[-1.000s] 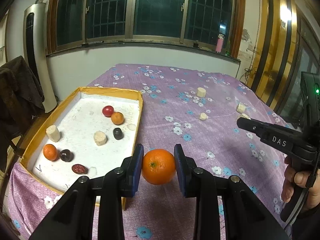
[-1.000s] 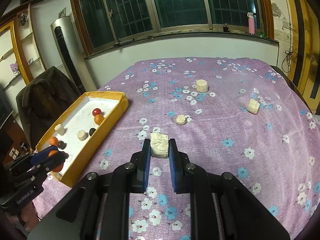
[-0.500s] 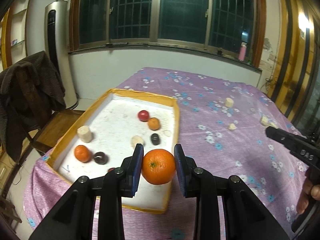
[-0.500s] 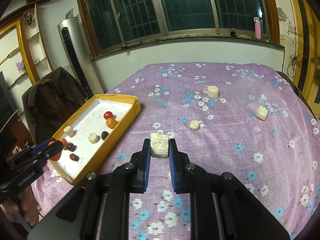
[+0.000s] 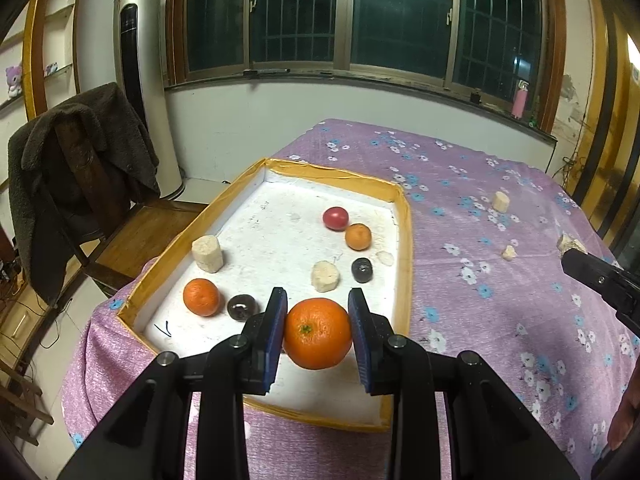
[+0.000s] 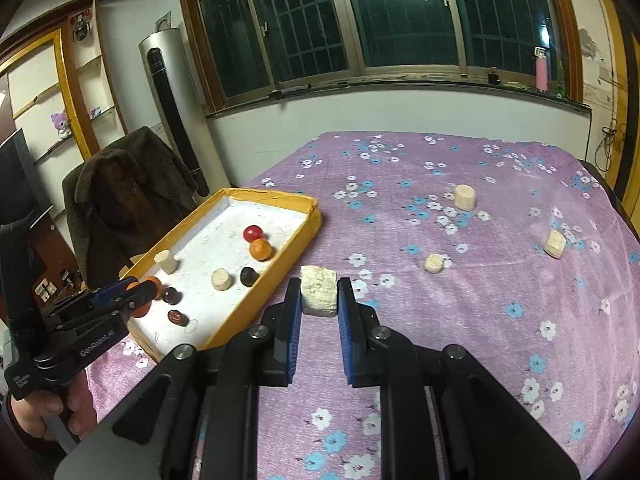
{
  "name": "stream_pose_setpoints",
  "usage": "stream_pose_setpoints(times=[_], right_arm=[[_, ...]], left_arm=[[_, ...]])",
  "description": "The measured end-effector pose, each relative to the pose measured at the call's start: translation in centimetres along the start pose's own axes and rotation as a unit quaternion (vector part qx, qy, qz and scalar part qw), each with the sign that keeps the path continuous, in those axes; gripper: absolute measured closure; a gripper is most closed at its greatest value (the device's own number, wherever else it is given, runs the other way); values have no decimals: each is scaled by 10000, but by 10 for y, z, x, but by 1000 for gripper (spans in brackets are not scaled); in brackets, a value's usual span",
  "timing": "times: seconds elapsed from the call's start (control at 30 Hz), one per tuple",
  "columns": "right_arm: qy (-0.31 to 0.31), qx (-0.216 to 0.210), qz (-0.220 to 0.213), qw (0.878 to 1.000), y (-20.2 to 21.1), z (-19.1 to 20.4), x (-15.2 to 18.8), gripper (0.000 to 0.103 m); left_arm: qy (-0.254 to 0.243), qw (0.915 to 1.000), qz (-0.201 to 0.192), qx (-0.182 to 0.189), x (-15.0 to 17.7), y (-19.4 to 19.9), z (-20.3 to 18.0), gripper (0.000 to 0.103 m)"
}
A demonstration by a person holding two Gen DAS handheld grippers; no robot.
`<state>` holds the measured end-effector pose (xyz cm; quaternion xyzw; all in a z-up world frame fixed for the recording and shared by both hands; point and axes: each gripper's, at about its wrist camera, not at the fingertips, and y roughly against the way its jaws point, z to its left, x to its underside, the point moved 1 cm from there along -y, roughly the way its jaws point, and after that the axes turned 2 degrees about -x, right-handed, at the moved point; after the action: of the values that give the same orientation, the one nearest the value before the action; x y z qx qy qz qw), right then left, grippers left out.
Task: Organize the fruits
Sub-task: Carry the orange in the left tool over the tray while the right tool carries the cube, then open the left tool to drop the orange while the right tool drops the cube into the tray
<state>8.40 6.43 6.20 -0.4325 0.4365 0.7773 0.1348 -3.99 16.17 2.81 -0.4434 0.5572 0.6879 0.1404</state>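
A round, glossy orange with a green stem scar [image 5: 317,333] sits clamped between the blue-padded fingers of the left gripper [image 5: 317,334], both pads pressed against its sides, held above the near end of a shallow white tray with a yellow-taped rim [image 5: 404,240]. The right gripper [image 6: 319,300] is closed on a pale, rough-cut cream chunk [image 6: 319,296] (what kind of fruit, the views do not show), gripped by its two flat sides over the purple flowered tablecloth [image 6: 500,340], just right of the tray's right wall.

On the tray floor beyond the held orange lie a smaller orange fruit [image 5: 201,297] and a dark glossy round fruit [image 5: 241,307] at the near left, touching or nearly so. Farther in sit a cream round slice [image 5: 325,276], a second dark fruit [image 5: 362,270] and an upright cream cylinder [image 5: 207,254] by the left wall. Farthest are a small orange ball-shaped fruit [image 5: 358,236] and a red round fruit [image 5: 335,218], side by side. The right wrist view also shows a dark red wrinkled piece [image 6: 178,317] at the tray's near end.

Out on the cloth, well apart from each other, lie three more cream pieces: a small one [image 6: 433,263] nearest, a blocky one [image 6: 555,243] to the right, and a cylinder [image 6: 465,197] farthest. A chair draped with a dark fleece jacket [image 5: 76,152] stands left of the table.
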Motion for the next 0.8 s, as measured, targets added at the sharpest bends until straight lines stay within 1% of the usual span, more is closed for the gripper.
stream_pose_setpoints(times=[0.33,0.53,0.63,0.8], right_arm=[[162,-253,62,9995,-23,32,-13,84],[316,-426,97,9985,-39,54,-21,84],[365,-487,150,9980,-50,62,-24,84],[494,-570,370,9965,-80,77,-29,84]], left_arm=[[109,9997,74,-210,-9,-12,20,73],[261,9990,91,-344,-18,-22,40,73],[285,9987,92,-401,-24,-29,46,73],[307,9983,191,-453,-40,-49,56,72]])
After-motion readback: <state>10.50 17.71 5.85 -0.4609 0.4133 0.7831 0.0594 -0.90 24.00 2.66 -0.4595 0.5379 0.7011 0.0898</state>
